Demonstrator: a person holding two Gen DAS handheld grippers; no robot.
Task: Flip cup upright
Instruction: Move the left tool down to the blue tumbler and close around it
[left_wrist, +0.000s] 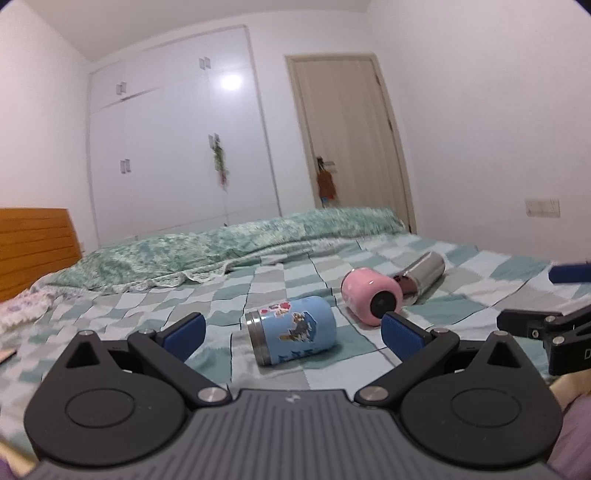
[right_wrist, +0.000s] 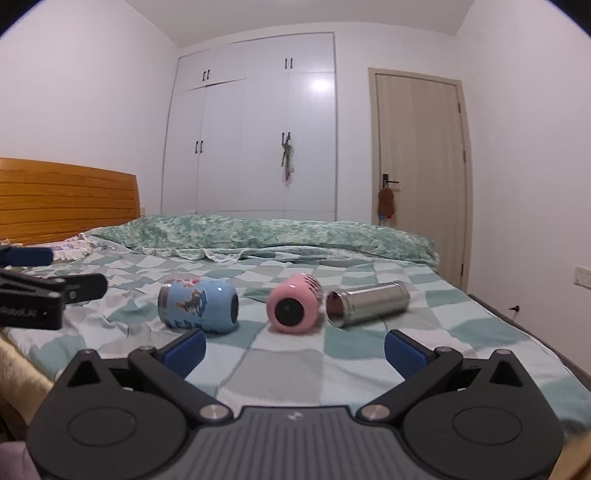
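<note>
A: How many cups are on the bed (right_wrist: 295, 369)?

B: 3, all lying on their sides on the green-and-white checked bedspread. The blue cup (right_wrist: 197, 306) with cartoon stickers is furthest toward the headboard (right_wrist: 66, 199) side, the pink cup (right_wrist: 293, 308) is in the middle, and the steel cup (right_wrist: 367, 302) lies just beside the pink one, on the door (right_wrist: 417, 147) side.

A: Which way do they face?

B: In the right wrist view the blue and pink cups show their dark round bases to the camera. The steel cup points its open mouth toward the pink cup. In the left wrist view the blue cup (left_wrist: 291, 330) shows its metal rim on the left.

A: And the left gripper (left_wrist: 291, 332)?

B: Its blue-padded fingers (left_wrist: 184, 334) are spread wide apart, holding nothing, low over the bedspread. The blue cup sits just ahead, between their lines, not touched.

A: The right gripper (right_wrist: 295, 350)?

B: Also wide apart and holding nothing, facing the pink cup and the steel cup, which lie a little ahead of it.

A: Anything else?

B: A rumpled green quilt (right_wrist: 258, 232) lies along the far side of the bed, with a white wardrobe (right_wrist: 255, 140) behind.
</note>
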